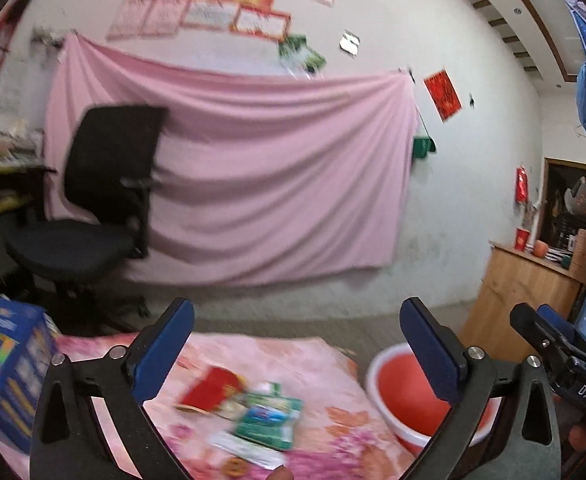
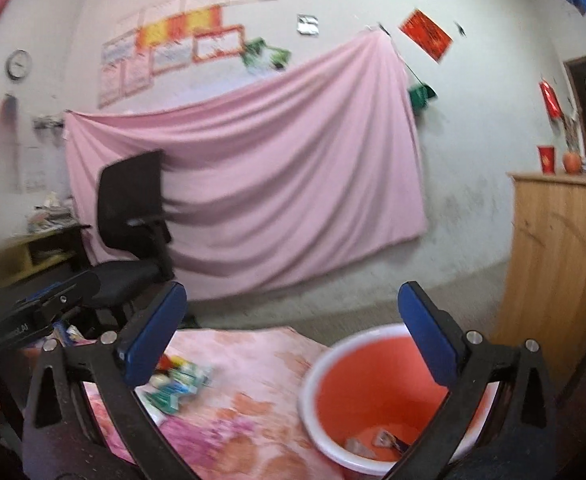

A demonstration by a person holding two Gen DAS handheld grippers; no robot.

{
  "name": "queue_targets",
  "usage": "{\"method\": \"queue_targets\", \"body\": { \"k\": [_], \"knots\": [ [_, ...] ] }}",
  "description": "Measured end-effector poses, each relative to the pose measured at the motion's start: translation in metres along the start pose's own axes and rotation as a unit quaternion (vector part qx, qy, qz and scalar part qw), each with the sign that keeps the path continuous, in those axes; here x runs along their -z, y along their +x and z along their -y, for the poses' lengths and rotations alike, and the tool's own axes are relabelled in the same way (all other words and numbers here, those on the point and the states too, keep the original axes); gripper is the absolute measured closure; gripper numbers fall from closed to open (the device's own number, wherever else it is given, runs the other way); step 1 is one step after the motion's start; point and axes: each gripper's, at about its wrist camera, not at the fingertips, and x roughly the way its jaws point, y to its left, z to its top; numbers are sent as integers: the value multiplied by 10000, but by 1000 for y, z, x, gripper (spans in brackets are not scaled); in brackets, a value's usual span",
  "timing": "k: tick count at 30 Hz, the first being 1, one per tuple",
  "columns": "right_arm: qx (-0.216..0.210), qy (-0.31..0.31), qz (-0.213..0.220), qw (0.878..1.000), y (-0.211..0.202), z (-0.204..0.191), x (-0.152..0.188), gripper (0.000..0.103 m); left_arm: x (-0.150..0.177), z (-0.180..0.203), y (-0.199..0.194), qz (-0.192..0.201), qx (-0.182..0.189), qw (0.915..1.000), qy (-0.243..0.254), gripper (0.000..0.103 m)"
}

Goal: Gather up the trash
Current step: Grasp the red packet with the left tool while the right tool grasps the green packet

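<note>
Both jaws spread and empty: left hand-held gripper [image 1: 297,346] above wrappers [image 1: 253,412] on bench [image 1: 333,420]; right hand-held gripper [image 2: 293,338] above adjacent bucket [image 2: 377,396] containing scraps [image 2: 377,442].

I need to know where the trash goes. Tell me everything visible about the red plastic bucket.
The red plastic bucket is round, with a whitish rim and a smooth orange-red inside. It stands upright and open just off the right edge of the pink floral cloth. A few small wrappers lie at its bottom. No gripper touches it.

Left tongs [image 1: 295,348], right tongs [image 2: 291,332]: black frames, blue pads, silver screws.
</note>
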Motion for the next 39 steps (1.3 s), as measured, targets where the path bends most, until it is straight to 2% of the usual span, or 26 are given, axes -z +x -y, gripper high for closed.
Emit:
{"method": "queue_targets", "body": {
  "k": [3, 7, 13, 17, 24, 28, 30, 33, 36, 39],
  "knots": [
    [-216, -68, 257, 9994, -5, -22, -1, 0, -1, -16, -23, 301, -197, 9992, 180, 2],
    [-449, -172, 503, 9976, -8, -47, 2, 0, 2, -38, -44, 445, -422, 9979, 226, 2],
    [-738, -295, 643, 9948, -6, -77, 11, 0, 17, -71, -59, 391, -710, 9963, 283, 2],
    [-819, -435, 447, 9947, 8, -90, 20, 0, 29, -87, -52, 118, -724, 9967, 337, 2],
    [-795, -370, -594, 9944, 54, -93, 41, 0, 47, -99, -12, -635, -611, 9959, 206, 2],
    [-707, -392, -1225, 9892, 79, -88, 55, 0, 57, -103, 20, -1224, -446, 9915, 36, 4],
    [-691, -444, -1603, 9836, 92, -88, 64, 0, 63, -105, 36, -1537, -293, 9877, 11, 14],
    [-798, -467, -2155, 9721, 111, -88, 77, 7, 75, -107, 57, -1981, -36, 9802, 21, 27],
    [-830, -437, -2613, 9607, 128, -87, 89, 9, 89, -110, 79, -2438, 199, 9696, -55, 39],
    [-847, -431, -2899, 9523, 142, -86, 94, 11, 98, -112, 98, -2820, 391, 9584, -215, 44]
  ]
}}
